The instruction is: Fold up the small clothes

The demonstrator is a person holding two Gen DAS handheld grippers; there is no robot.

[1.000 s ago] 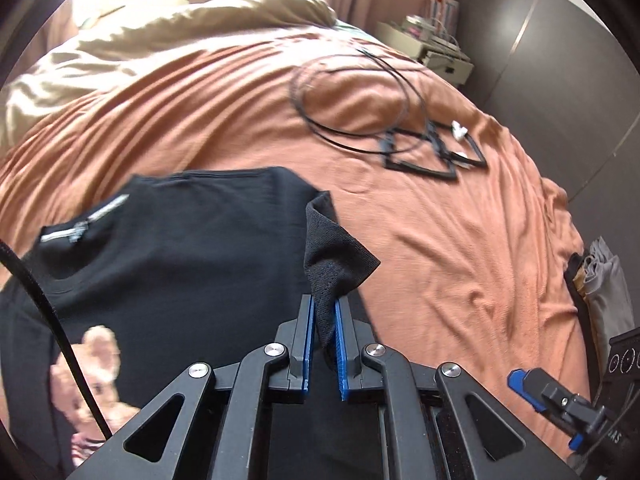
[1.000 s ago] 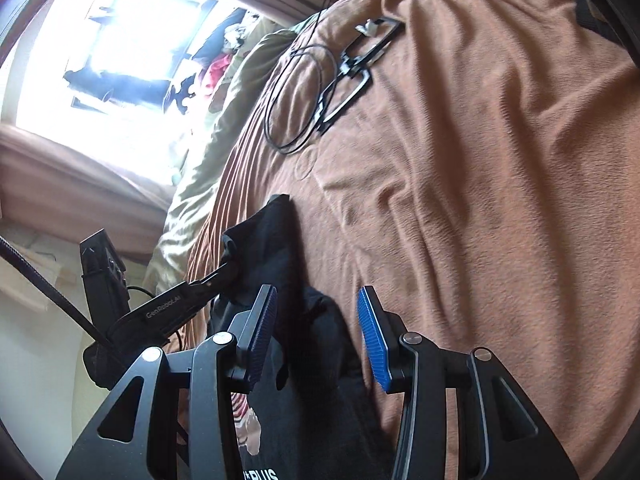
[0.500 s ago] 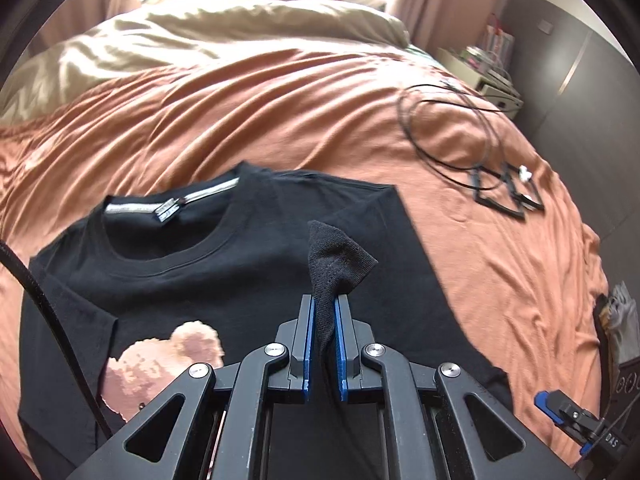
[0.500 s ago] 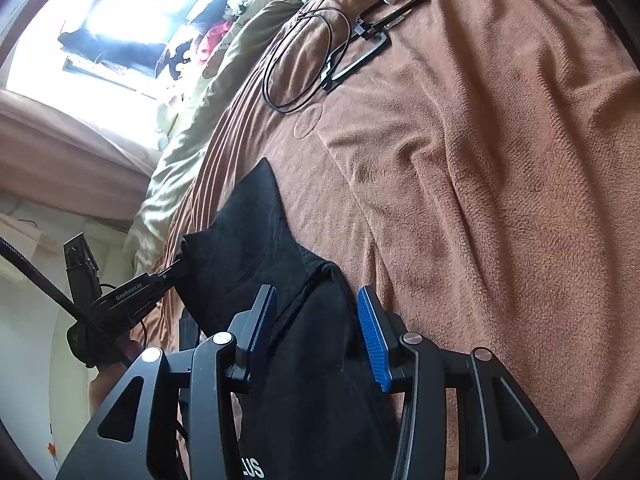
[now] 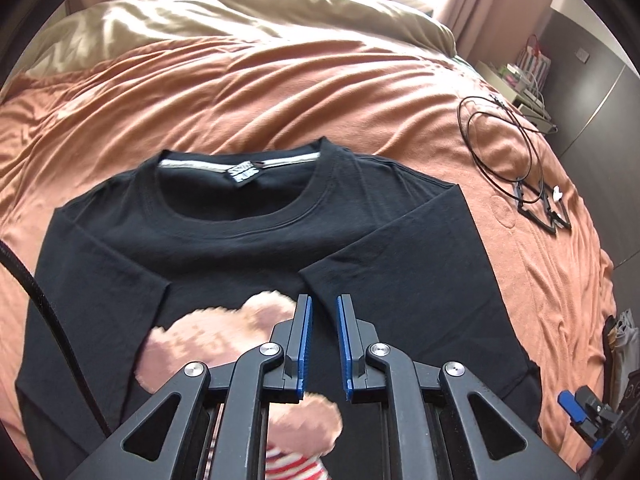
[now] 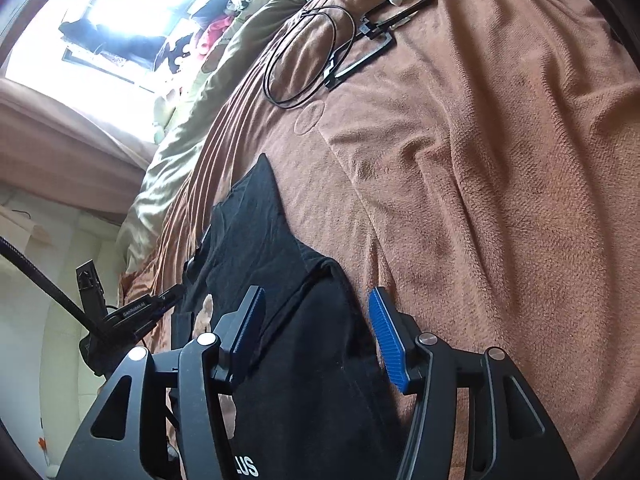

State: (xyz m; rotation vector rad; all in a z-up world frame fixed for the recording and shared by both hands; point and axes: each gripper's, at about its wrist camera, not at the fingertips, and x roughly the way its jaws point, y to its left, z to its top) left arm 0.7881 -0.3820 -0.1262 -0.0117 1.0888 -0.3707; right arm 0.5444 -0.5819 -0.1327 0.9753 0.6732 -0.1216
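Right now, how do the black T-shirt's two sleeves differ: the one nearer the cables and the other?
The cable-side sleeve is folded inward onto the chest of the T-shirt; the other sleeve lies spread sideways. The cable-side sleeve's hem slants across the front; the other sleeve's hem stays at the outer side. Both are short and black.

A black T-shirt (image 5: 280,248) is spread face up on an orange blanket (image 5: 248,96), its collar toward twelve o'clock. The sleeve (image 5: 400,240) at two o'clock is folded inward over the chest. The left gripper (image 5: 323,320) is seen at six o'clock above the pink bear print (image 5: 216,340); its jaws have just been opening, a narrow gap showing and nothing held between them. Black cable loops (image 5: 500,148) lie at two o'clock.
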